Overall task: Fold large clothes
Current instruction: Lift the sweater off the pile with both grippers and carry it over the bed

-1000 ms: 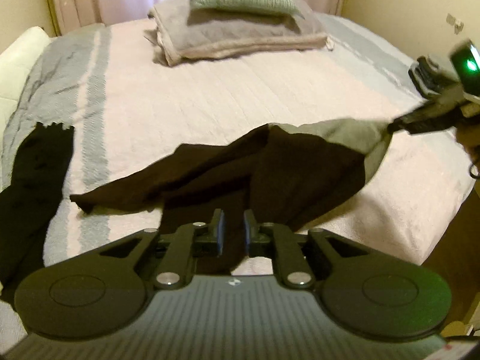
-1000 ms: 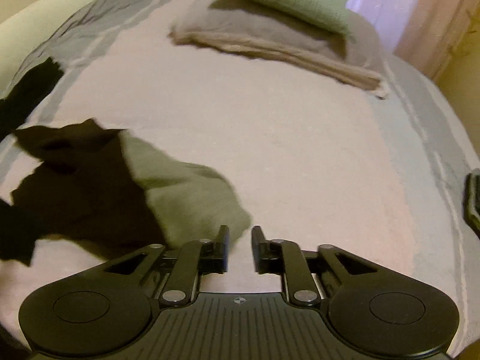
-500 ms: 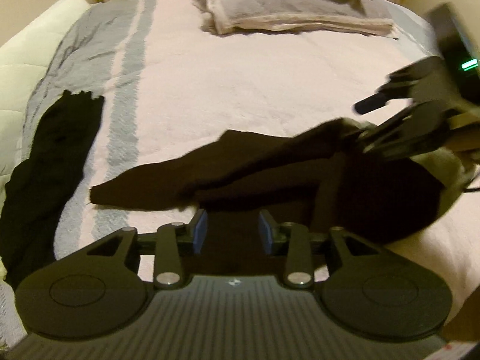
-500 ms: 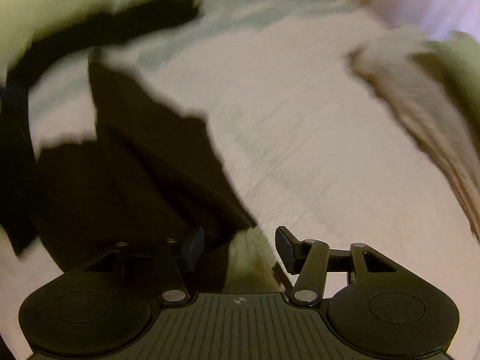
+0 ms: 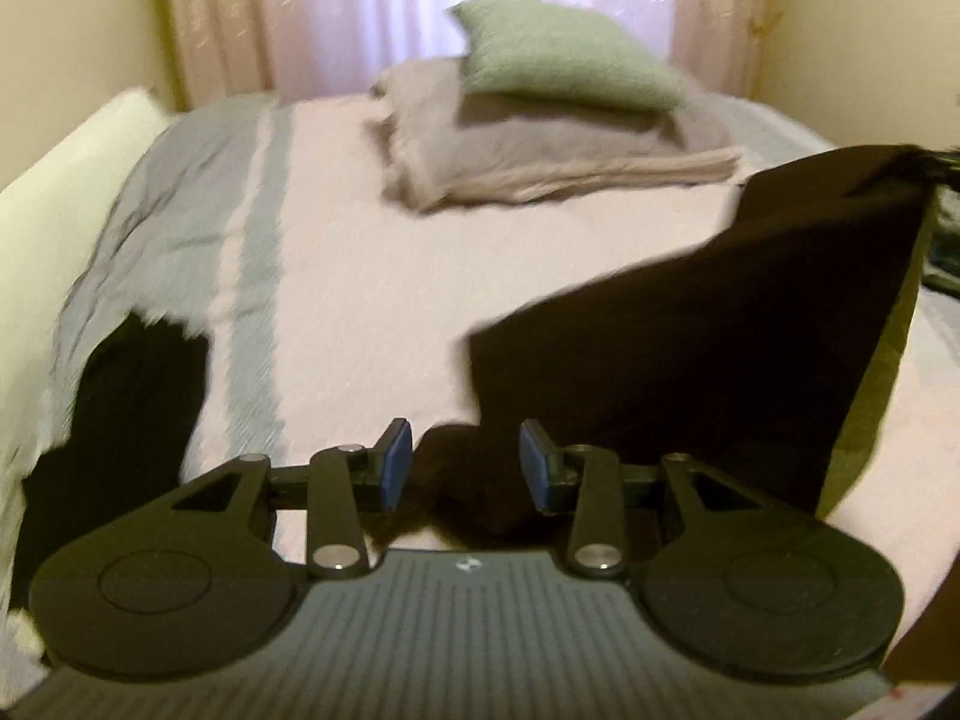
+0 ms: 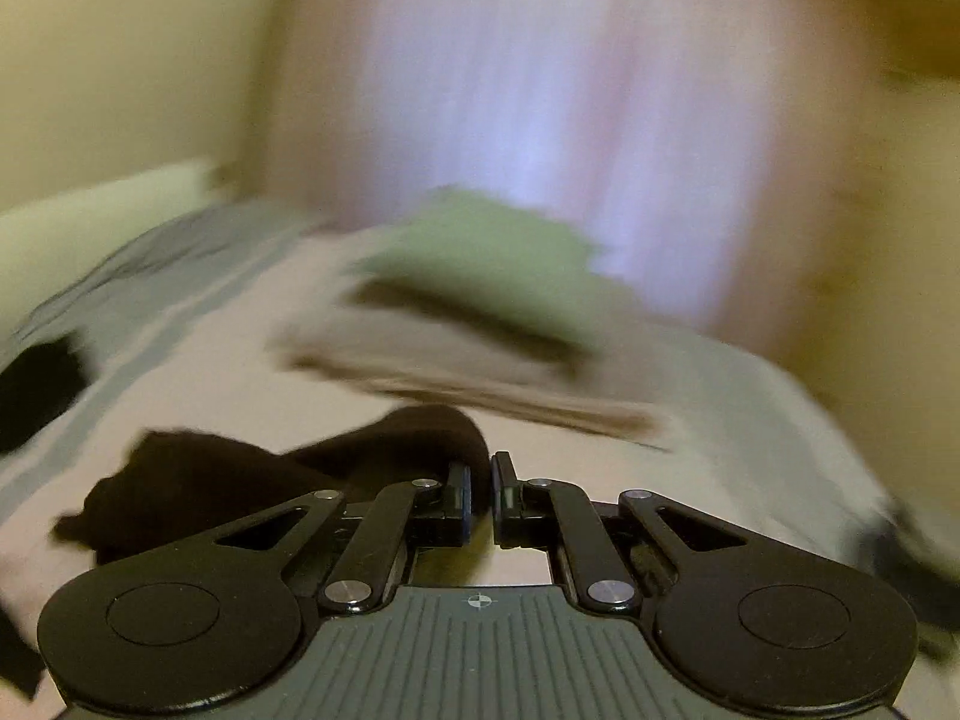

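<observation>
Right tool [image 6: 481, 495] clamped on dark garment [image 5: 720, 324], lifting its corner at 2 o'clock; left tool [image 5: 465, 465] part open, garment between, unpinched; bed [image 5: 372, 276] below.

Setting: home bedroom. Evidence: wide bed [image 5: 372, 252] under a pale pink cover with grey stripes; green pillow [image 5: 564, 63] on a folded beige blanket [image 5: 540, 144] at the far end; pink curtains [image 5: 360, 6] over a lit window; cream walls [image 5: 72, 30]. Dark clothes [image 5: 720, 348] on the cover.
</observation>
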### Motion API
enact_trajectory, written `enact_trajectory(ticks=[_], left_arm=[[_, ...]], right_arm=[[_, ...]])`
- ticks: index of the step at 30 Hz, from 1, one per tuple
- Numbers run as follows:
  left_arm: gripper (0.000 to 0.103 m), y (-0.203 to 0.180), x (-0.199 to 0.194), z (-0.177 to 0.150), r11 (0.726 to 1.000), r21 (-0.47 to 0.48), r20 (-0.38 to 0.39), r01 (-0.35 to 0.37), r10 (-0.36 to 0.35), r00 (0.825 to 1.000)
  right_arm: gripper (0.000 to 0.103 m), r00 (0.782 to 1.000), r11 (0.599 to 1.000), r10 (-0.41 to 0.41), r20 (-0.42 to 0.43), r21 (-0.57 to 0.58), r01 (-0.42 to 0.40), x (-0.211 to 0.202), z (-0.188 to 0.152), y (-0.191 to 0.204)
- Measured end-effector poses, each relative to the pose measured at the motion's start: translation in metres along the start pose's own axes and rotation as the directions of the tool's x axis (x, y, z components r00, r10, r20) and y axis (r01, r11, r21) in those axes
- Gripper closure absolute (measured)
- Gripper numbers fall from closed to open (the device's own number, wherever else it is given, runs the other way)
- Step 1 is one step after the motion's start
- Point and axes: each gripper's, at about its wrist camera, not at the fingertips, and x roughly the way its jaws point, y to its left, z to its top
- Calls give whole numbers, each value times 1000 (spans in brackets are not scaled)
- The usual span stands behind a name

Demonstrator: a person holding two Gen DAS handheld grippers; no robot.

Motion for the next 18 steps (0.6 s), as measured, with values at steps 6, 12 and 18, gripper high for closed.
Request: enact_trajectory(ticks=[6, 12, 18], left_arm=[[67, -51, 27, 30, 985, 98, 3, 139, -140, 990], [62, -117, 64, 51, 956, 152, -42, 250, -247, 968], [53, -155, 94, 67, 973, 104, -49, 204, -200, 979]], right_arm=[[101, 961, 932, -202, -190, 265, 248, -48, -95, -87], [103, 969, 918, -196, -152, 320, 236, -24, -98, -131], [103, 988, 971, 87, -128, 233, -55, 79, -45, -174]])
